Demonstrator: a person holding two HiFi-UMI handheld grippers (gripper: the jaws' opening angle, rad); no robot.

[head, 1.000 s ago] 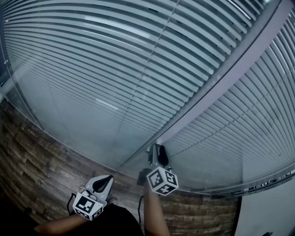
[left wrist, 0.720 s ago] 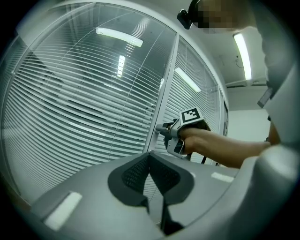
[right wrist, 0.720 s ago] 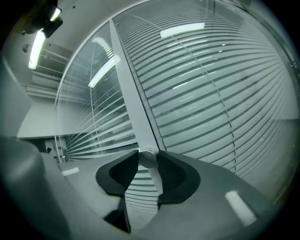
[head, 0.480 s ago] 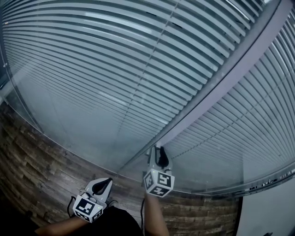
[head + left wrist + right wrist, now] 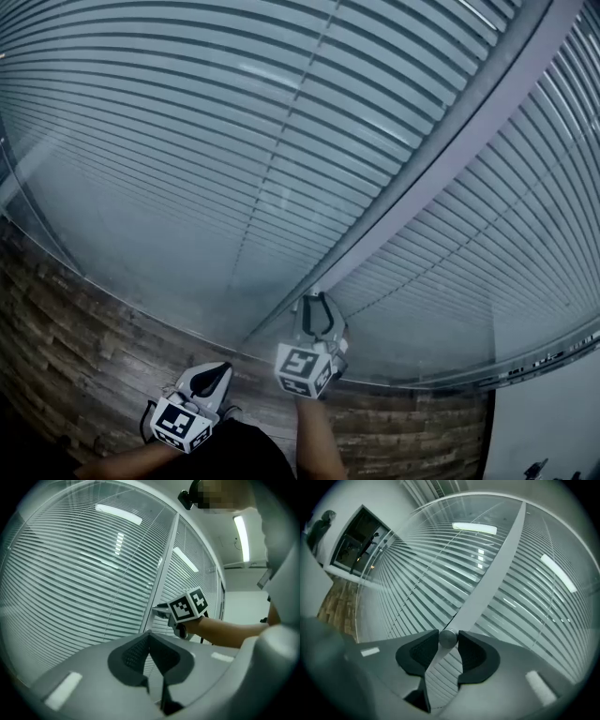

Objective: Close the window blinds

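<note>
The right gripper (image 5: 319, 300) had just been closing its 2 jaws, and they clamped the round knob (image 5: 448, 638) on the grey window post (image 5: 441, 150). The slatted window blinds (image 5: 234, 141) hung behind glass on both sides. The left gripper (image 5: 149, 634) hung lower, jaws together, empty.
</note>
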